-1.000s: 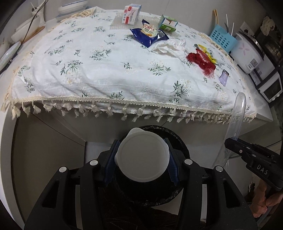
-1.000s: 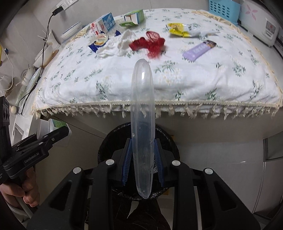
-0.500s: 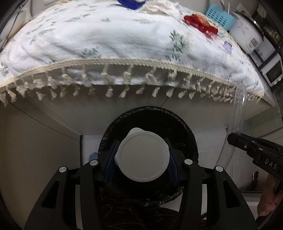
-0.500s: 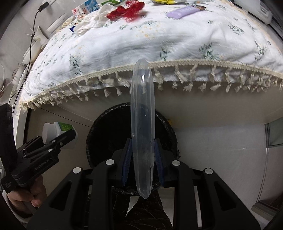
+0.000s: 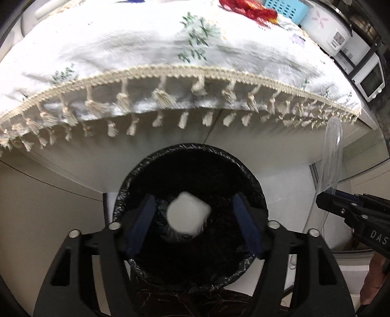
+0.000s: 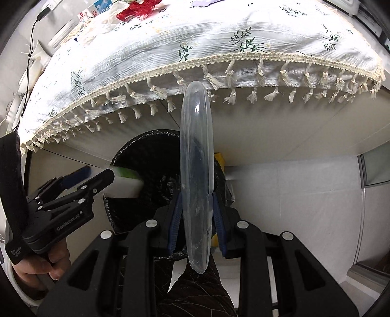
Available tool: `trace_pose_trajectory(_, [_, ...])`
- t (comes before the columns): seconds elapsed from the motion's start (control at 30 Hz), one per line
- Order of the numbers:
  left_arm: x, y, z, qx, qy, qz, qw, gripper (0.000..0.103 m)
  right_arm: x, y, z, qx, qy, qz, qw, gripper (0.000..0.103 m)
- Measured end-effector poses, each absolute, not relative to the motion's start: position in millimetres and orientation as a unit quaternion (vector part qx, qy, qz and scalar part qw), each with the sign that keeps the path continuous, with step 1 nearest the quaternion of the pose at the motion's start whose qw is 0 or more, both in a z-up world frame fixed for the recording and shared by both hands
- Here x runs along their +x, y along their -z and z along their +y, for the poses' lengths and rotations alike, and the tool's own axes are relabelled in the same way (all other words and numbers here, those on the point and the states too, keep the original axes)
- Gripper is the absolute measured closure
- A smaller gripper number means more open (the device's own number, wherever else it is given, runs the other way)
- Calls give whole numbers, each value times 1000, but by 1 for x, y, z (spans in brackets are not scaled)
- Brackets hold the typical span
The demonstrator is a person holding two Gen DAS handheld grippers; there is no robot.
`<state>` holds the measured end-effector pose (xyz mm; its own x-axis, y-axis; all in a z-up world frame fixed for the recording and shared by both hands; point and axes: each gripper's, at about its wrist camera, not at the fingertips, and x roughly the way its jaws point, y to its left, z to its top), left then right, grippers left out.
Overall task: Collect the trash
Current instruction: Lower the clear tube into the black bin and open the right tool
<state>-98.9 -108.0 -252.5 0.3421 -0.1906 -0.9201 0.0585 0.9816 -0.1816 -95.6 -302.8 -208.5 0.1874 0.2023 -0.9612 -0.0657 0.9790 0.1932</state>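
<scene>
My left gripper [image 5: 193,225] is open above the black-lined trash bin [image 5: 253,180]. A white cup [image 5: 187,216] is free between the spread jaws, blurred, dropping into the bin. My right gripper [image 6: 197,220] is shut on a clear plastic lid [image 6: 196,156], held on edge over the bin's right rim [image 6: 143,136]. In the right wrist view the left gripper [image 6: 97,175] is at the left with the white and green cup [image 6: 126,181] beside its tips. In the left wrist view the right gripper [image 5: 326,198] holds the lid [image 5: 331,156] at the right.
The table with the flowered, fringed cloth [image 5: 146,48] overhangs the bin. Red net trash [image 5: 246,9] lies on it. A rice cooker [image 5: 326,31], a blue basket [image 5: 285,9] and a microwave [image 5: 370,78] stand at the right.
My left gripper opened and let go of the white cup, which now falls into the bin. Both grippers dropped lower and closer to the bin; the lid stays gripped.
</scene>
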Motion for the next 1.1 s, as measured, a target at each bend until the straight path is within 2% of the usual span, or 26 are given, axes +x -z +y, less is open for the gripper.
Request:
trace_pose_trajectory(0.17, [-102, 246, -90, -71, 59, 566, 819, 23, -91, 211, -292, 53, -98, 633, 766, 78])
trace_pose_trajectory(0.23, [-104, 243, -81, -75, 50, 563, 821, 13, -88, 213, -284, 52, -104, 632, 766, 78])
trace_pose_trajectory(0.37, [-108, 238, -64, -84, 37, 559, 824, 6, -83, 218, -270, 46, -118, 635, 762, 78])
trace_pose_trajectory(1.1, [-115, 230, -12, -92, 4, 569, 817, 6, -59, 266, -198, -1, -146, 653, 743, 78])
